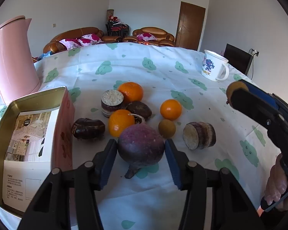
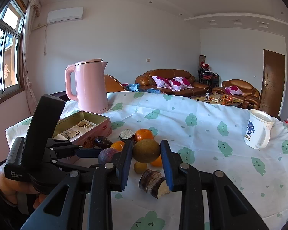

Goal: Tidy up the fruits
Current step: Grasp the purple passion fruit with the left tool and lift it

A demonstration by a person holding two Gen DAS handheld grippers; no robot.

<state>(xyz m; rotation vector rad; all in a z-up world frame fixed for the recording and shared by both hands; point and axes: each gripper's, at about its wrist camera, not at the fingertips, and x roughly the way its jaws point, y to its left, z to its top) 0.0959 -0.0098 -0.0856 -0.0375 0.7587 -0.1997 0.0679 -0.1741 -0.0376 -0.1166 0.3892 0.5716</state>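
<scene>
Straddling the purple passion fruit (image 1: pixel 140 143) with my left gripper (image 1: pixel 141 153), I have a blue pad (image 1: pixel 109 161) on each flank of it, touching or nearly so; whether they press yet I cannot tell. It sits on the cloud-print tablecloth (image 1: pixel 211 105), stalk end toward me, dead ahead between the jaws, so the left hand is plainly the nearer one. That hand pitches steeply down at the table. The open pink tin (image 1: pixel 28 134) lies just to its left, a likely home. My right gripper (image 2: pixel 146 150) is clamped on a brownish-green round fruit (image 2: pixel 146 150), held above the table. Beyond lie three oranges (image 1: pixel 170 109) and sugarcane chunks (image 1: pixel 199 135); farther off, a pink kettle (image 2: pixel 90 88).
</scene>
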